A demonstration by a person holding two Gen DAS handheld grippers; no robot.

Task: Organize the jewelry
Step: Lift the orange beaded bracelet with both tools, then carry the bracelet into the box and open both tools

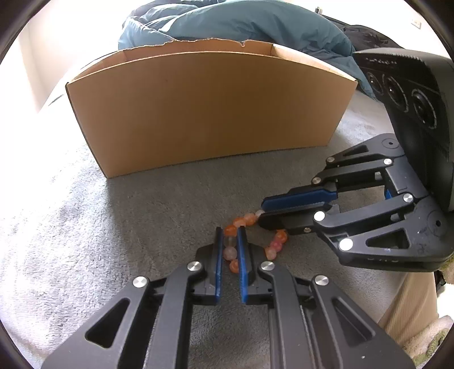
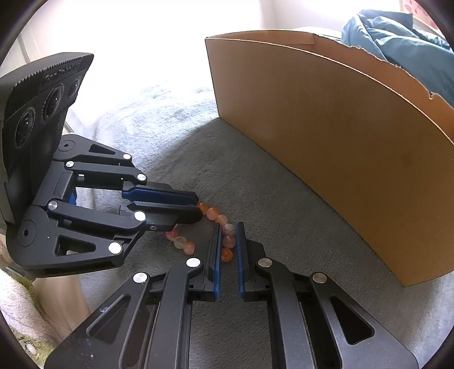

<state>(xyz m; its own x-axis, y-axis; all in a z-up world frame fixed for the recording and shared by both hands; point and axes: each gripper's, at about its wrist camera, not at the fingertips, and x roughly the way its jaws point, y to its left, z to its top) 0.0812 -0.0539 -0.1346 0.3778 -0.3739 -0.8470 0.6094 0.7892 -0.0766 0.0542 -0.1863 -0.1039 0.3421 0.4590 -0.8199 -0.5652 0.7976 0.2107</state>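
Observation:
An orange and pink bead bracelet lies on the grey fleece blanket, in front of an open cardboard box. My left gripper is closed on one side of the bracelet, with beads between its blue pads. My right gripper comes in from the right and is closed on the far side of the same bracelet. In the right wrist view the right gripper pinches beads of the bracelet, and the left gripper holds its other side. The box stands to the right there.
A teal quilt is heaped behind the box. The grey blanket covers the surface. A beige leg and a fluffy cream rug show at the near edge.

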